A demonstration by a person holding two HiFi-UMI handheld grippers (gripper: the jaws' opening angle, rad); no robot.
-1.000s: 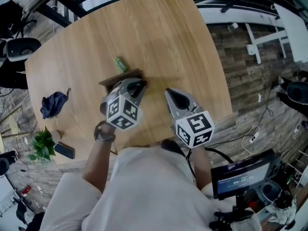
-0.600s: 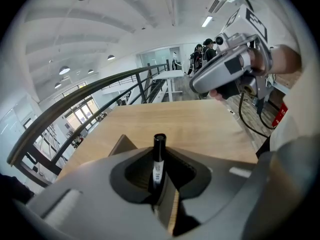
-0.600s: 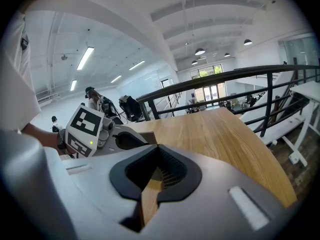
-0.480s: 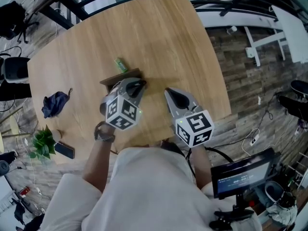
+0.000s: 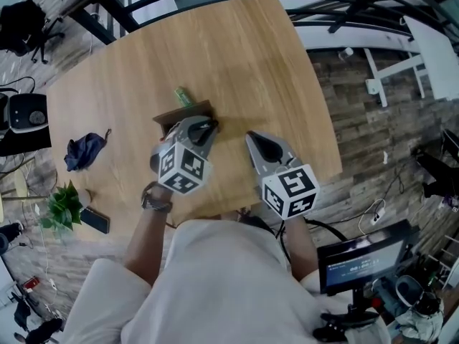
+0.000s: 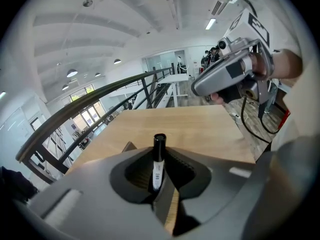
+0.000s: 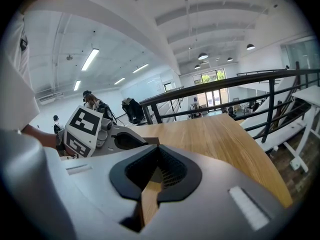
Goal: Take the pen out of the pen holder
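**Gripping the pen upright, right over its holder**

The left gripper (image 6: 158,186) has its jaws pinched on a black-capped pen (image 6: 158,159). The pen stands straight up between them, cap uppermost, and its lower end is hidden behind the jaws. I cannot tell whether that end is clear of the pen holder (image 5: 181,115), the dark wooden block directly under this gripper's nose.

The right gripper (image 7: 150,181) sits just beside the holder on the person's own side. Its jaws are drawn together, leaving only a sliver of tabletop showing, and there is nothing in them.

Beyond the holder, close to it, a small green object (image 5: 181,95) lies on the wooden table (image 5: 237,56). Well off to the holder's left are a crumpled blue cloth (image 5: 83,152), a little plant (image 5: 62,212) and a dark phone (image 5: 95,222).

The danger I see is in the lift. If the pen's tip is down in the holder and the gripper comes away at a slant, the pen could catch the rim. That might tip the block or twist the pen in the jaws. The grip also looks low on a smooth barrel, so a jerk could let it slide out.
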